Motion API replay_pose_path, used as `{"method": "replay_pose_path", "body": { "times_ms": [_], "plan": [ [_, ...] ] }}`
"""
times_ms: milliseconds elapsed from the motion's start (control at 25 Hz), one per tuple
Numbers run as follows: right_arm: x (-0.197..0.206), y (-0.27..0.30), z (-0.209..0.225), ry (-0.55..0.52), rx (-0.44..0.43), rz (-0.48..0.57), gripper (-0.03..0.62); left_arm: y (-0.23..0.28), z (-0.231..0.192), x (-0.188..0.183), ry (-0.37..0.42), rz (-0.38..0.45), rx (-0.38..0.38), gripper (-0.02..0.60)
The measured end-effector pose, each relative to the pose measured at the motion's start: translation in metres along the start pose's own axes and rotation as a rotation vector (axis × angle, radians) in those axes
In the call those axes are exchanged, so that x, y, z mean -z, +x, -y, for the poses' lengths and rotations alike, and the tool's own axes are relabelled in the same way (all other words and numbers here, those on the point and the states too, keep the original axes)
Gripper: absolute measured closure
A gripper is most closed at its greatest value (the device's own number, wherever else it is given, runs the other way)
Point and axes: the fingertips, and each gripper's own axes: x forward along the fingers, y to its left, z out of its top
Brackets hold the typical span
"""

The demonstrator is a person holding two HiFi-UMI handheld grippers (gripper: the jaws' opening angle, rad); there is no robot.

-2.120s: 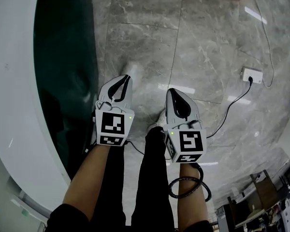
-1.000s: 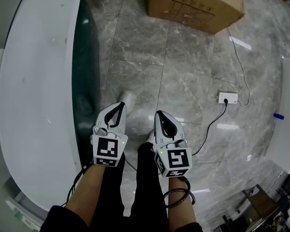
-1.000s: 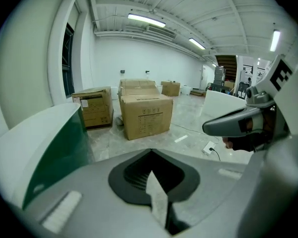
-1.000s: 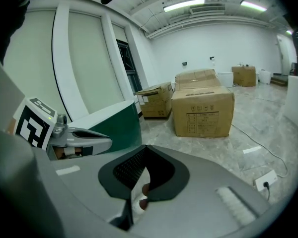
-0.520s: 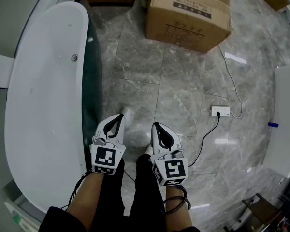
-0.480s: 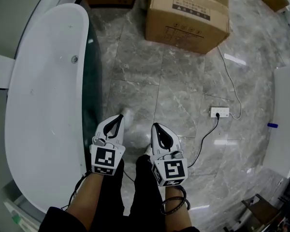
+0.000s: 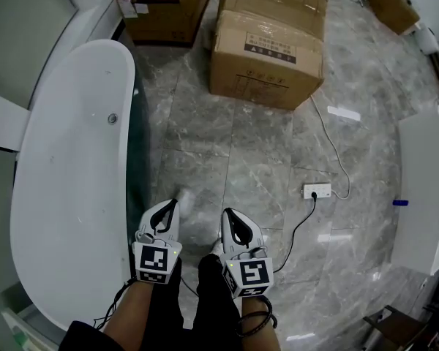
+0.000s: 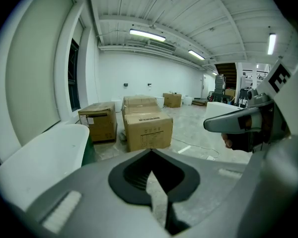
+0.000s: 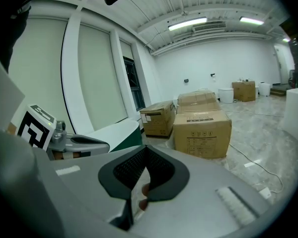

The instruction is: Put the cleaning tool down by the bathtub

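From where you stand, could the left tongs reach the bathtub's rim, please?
Probably yes: the left tongs hang shut right beside the bathtub, with nothing visible between them.

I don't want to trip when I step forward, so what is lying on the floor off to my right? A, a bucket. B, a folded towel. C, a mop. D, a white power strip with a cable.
D: a white power strip lies on the grey floor tiles to the right; no mop, bucket or towel shows there.
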Motion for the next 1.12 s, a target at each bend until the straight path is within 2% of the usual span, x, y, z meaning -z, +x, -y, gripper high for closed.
{"method": "replay_pose_path", "body": {
  "times_ms": [320, 520, 720, 840, 1000, 1120],
  "plan": [
    [-0.033, -0.023, 0.002, 0.013, 0.003, 0.036, 0.568, -0.018, 0.007, -0.039, -0.025, 0.055, -0.001, 0.581],
    [-0.050, -0.037, 0.004, 0.001, 0.009, 0.055, 0.568, -0.022, 0.012, -0.059, 0.014, 0.057, 0.004, 0.581],
    [-0.070, -0.052, 0.010, 0.006, 0.016, 0.076, 0.568, -0.032, 0.021, -0.081, -0.017, 0.095, 0.014, 0.581],
    [-0.082, -0.057, 0.011, -0.001, 0.015, 0.092, 0.568, -0.038, 0.020, -0.088, 0.004, 0.086, 0.000, 0.581],
    [-0.093, -0.064, 0.010, -0.017, 0.007, 0.103, 0.568, -0.047, 0.021, -0.098, -0.041, 0.121, -0.006, 0.581],
    [-0.101, -0.071, 0.006, -0.027, -0.001, 0.109, 0.568, -0.055, 0.025, -0.104, -0.045, 0.127, -0.005, 0.581]
  ]
}}
